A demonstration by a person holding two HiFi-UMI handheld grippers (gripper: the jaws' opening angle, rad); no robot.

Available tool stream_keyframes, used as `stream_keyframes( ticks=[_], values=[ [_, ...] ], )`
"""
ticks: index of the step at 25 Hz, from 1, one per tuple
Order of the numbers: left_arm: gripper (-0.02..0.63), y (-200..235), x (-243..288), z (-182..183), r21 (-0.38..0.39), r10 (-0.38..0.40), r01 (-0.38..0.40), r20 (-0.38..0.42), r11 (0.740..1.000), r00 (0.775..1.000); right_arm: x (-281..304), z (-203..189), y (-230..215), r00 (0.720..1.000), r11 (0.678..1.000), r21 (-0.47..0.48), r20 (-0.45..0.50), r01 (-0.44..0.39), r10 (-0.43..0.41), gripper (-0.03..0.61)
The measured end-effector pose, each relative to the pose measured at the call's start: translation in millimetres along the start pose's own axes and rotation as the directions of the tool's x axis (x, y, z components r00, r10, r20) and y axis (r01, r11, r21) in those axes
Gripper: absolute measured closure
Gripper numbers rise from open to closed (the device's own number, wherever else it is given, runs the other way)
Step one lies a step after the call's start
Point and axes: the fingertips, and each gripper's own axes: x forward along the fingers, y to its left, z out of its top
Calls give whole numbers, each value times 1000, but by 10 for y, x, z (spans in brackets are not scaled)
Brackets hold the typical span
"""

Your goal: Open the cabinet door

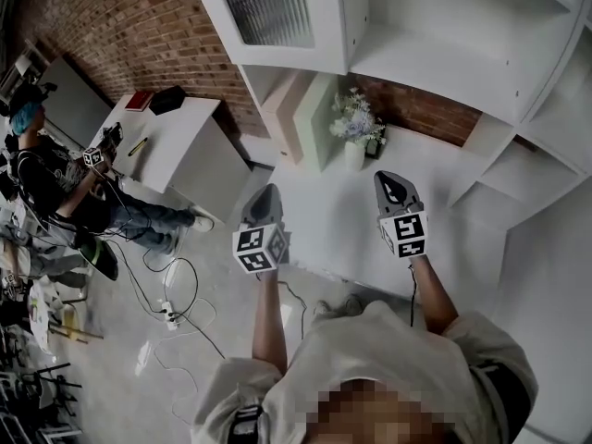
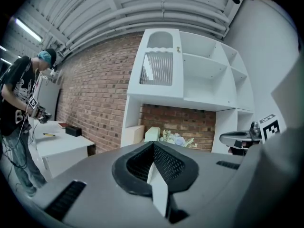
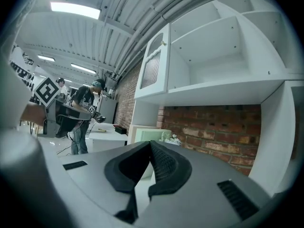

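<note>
The worktop [image 1: 324, 229] lies bare ahead of the left claw [image 1: 265, 191] and right claw [image 1: 392, 178]. Farther ahead a vase [image 1: 355, 154] and two leaning boards [image 1: 301, 114] block the back. Above the left claw hangs the door [image 1: 270, 7]; above the right claw are open shelves [image 1: 444, 44].

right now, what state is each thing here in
cabinet door, shut
left tool, shut, holding nothing, away from the door
right tool, shut, holding nothing, away from the door
vase, upright on the counter
</note>
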Motion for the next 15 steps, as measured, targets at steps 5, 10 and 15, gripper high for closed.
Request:
stream_keyframes(
  ticks=[5,10,15],
  values=[
    [588,48,61,100,3,-24,24,10,1000,1000,185,207,2,1000,1000,-20,21,13,-12,534],
    [588,90,105,91,5,-36,36,6,999,999,471,586,-18,997,997,-73,70,-17,22,436],
    [588,135,121,37,1,-38,38,-6,999,999,745,1061,-162,990,995,-101,141,-4,18,387]
  ],
)
